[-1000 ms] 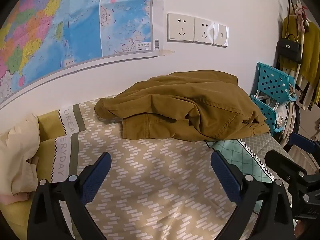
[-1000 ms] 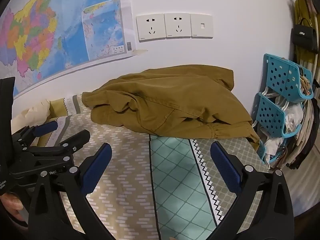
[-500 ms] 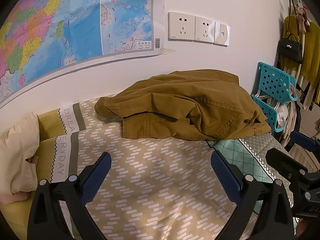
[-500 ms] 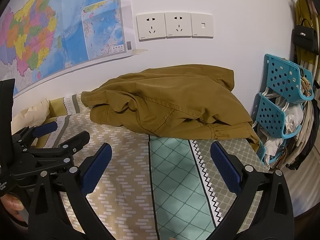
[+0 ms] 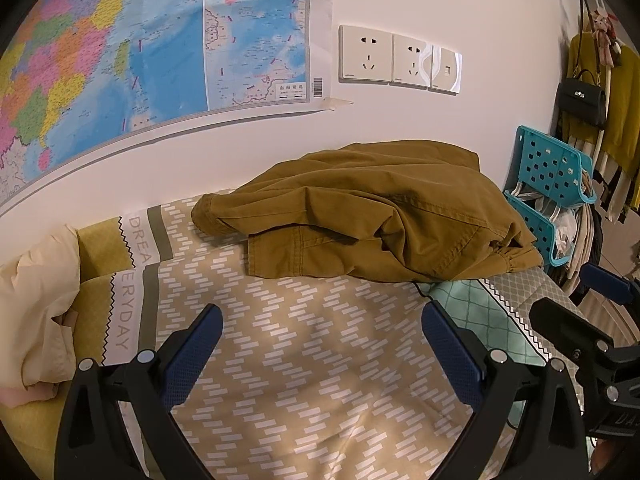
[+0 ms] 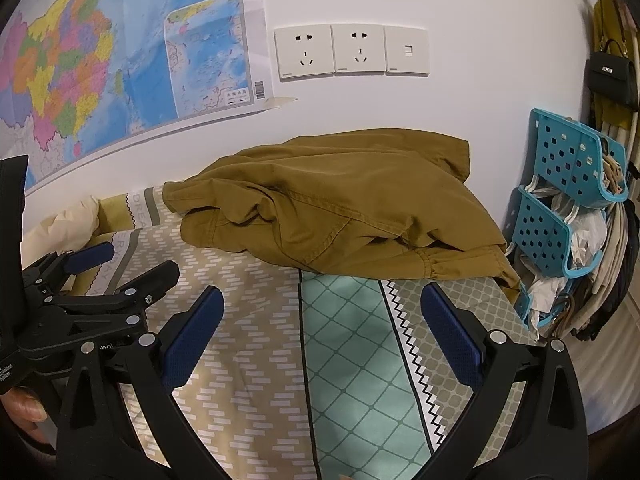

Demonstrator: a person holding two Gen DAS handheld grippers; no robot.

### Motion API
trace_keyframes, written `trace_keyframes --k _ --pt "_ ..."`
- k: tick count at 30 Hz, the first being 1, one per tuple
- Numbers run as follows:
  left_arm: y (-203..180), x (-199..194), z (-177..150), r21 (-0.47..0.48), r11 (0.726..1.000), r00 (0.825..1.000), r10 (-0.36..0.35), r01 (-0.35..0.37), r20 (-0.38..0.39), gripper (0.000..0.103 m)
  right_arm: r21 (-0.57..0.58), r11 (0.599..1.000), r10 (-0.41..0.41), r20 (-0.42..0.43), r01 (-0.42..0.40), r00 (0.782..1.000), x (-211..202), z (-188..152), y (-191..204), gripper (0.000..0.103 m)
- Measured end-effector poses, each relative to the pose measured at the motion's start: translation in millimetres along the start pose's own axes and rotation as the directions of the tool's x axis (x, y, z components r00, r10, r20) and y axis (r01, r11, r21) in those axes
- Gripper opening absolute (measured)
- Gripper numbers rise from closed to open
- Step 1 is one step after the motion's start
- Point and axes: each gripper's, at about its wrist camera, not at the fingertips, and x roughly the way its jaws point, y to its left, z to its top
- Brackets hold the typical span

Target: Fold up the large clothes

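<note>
A crumpled mustard-brown garment (image 5: 372,216) (image 6: 340,204) lies in a heap on the patterned bed cover (image 5: 304,344), against the wall. My left gripper (image 5: 320,320) hovers open above the cover, short of the garment's near hem, with nothing between its blue pads. My right gripper (image 6: 322,304) is open too, over the green-checked part of the cover (image 6: 352,352), also short of the garment. In the right wrist view the left gripper (image 6: 116,264) shows at the left edge. The right gripper's fingers (image 5: 568,328) show at the right edge of the left wrist view.
A cream pillow (image 5: 36,304) lies at the bed's left end. Blue plastic baskets (image 6: 568,208) with clothes stand off the bed's right end, with a black handbag (image 5: 582,100) hanging above. A map (image 5: 120,60) and wall sockets (image 6: 348,52) are behind the garment.
Both grippers have edged slightly forward toward the garment; it sits a little larger in both views. Both stay open. The garment has not moved.
</note>
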Motion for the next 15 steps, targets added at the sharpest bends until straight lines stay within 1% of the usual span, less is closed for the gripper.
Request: trace_keyframes --k 15 --pt "4.2 -0.3 -1.7 -0.007 1.0 1.0 0.005 -0.005 0.0 0.096 -0.005 1.0 0.007 -0.003 -0.007 1.0 1.8 -0.7 2.3 0.097"
